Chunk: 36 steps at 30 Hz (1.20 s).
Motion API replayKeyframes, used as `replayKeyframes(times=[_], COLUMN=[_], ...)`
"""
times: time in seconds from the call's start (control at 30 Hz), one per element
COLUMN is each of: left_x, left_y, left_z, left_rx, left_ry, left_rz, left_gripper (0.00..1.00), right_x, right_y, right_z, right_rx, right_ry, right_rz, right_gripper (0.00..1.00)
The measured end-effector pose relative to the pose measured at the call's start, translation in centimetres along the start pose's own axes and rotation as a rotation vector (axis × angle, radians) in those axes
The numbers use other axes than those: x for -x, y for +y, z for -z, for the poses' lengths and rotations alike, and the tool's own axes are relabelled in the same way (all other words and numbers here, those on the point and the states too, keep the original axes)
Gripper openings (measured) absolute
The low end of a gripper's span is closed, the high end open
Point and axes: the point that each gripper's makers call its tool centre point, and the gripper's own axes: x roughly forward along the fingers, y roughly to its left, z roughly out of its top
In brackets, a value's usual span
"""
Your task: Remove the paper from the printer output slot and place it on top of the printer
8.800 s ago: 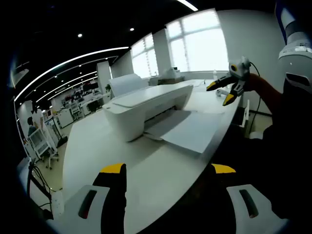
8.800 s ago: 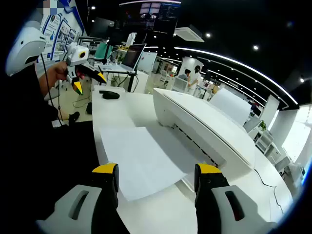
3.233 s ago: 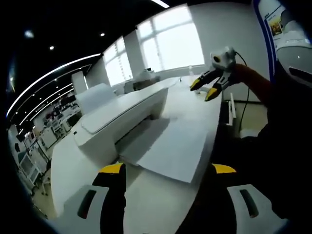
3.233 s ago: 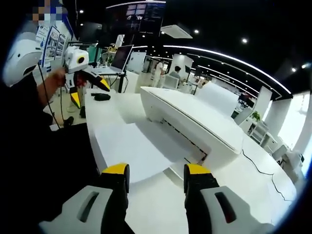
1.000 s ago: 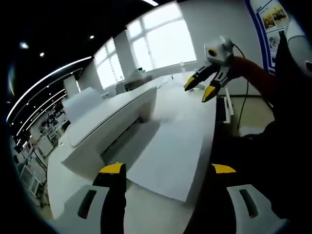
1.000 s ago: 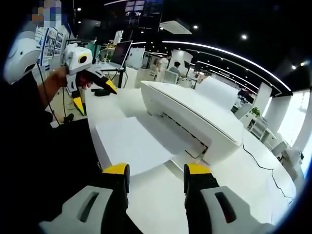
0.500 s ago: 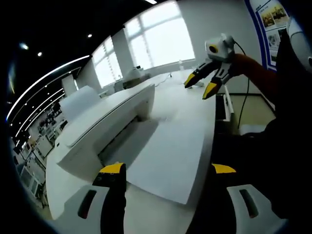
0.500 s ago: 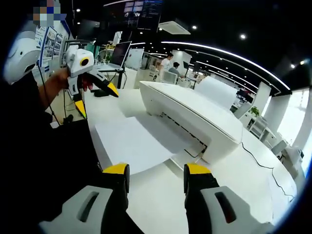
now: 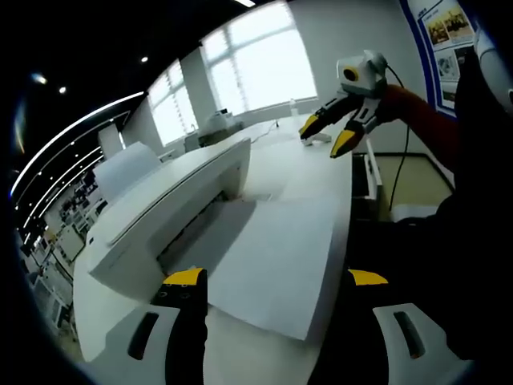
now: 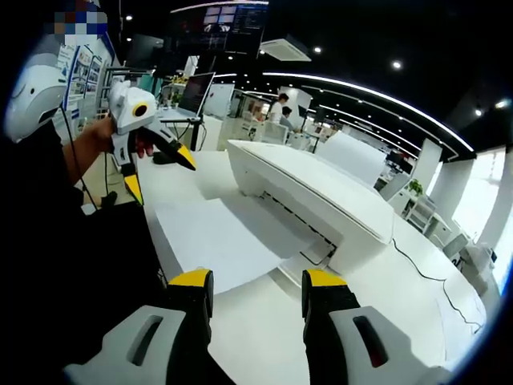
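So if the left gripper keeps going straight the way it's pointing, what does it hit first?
Most likely the paper: its near edge lies just ahead of the open left gripper, with the printer off to one side. Depth is uncertain.

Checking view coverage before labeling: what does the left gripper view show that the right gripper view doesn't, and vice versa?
Left gripper view alone: bright windows behind the desk, a blue-framed wall poster, and the right tool, open, above the desk's far end.

Right gripper view alone: an open laptop on a far desk, a black cable trailing over the desk, and the left tool, open, above the sheet's far corner.

Both: the white flat-topped printer, the white paper sheet lying flat from its output slot, and the white desk.
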Motion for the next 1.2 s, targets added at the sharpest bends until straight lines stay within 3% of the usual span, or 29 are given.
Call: replayKeyframes(times=[0.47,0.73,1.2], left_x=[-2.2,-3.1,-3.7], left_y=[-0.9,-1.1,-1.4], left_z=[0.7,1.7,1.7], left_rx=[-0.052,-0.044,-0.074], left_ry=[0.050,0.058,0.056], left_rz=[0.015,0.026,0.029], left_gripper=[0.73,0.73,0.72], right_x=[0.1,-0.1,-0.2], right_y=[-0.1,0.1,0.4], right_z=[0.0,0.5,0.2], right_rx=[0.007,0.000,0.001], right_ry=[0.011,0.021,0.017], right_rz=[-0.007,-0.008,-0.007], right_gripper=[0.40,0.40,0.40])
